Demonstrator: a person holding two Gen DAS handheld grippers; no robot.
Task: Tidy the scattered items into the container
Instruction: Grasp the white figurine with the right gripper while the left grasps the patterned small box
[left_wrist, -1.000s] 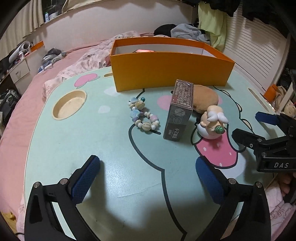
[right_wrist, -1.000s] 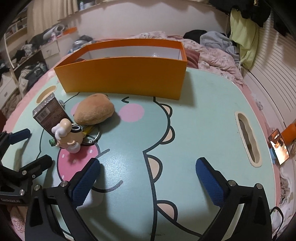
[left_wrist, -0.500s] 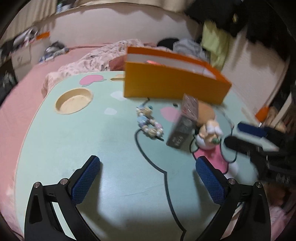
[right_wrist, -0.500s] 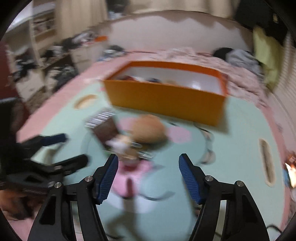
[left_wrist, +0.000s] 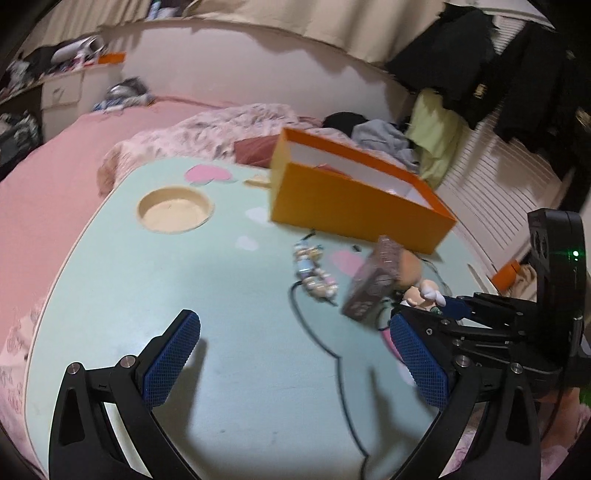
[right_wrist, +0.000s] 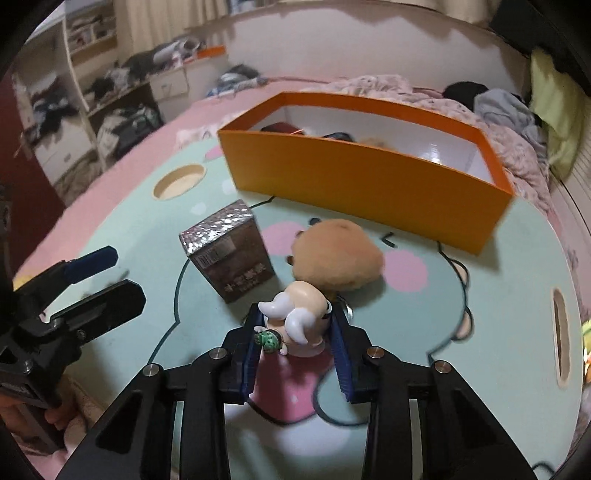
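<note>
A small white-haired figurine (right_wrist: 295, 317) stands on the green cartoon table (left_wrist: 184, 277), and my right gripper (right_wrist: 295, 314) is closing on it, with both blue pads against its sides. Just beyond it lie a brown plush (right_wrist: 340, 254) and a dark card box (right_wrist: 236, 258) standing upright. A beaded bracelet (left_wrist: 314, 273) lies left of the card box (left_wrist: 373, 284). The orange container (right_wrist: 362, 184) stands open at the back with some items inside. My left gripper (left_wrist: 295, 354) hovers open over bare table, holding nothing. In the right wrist view, the left gripper (right_wrist: 103, 280) shows at the left.
A round cup hole (left_wrist: 175, 214) is cut into the table's far left, and a handle slot (right_wrist: 561, 328) runs along its right edge. Pink bedding and piled clothes surround the table. Shelves with clutter stand to the left.
My right gripper swung left to the figurine and its jaws narrowed from wide open to flanking it. The left gripper's view tilted and shifted; its jaws stayed open.
</note>
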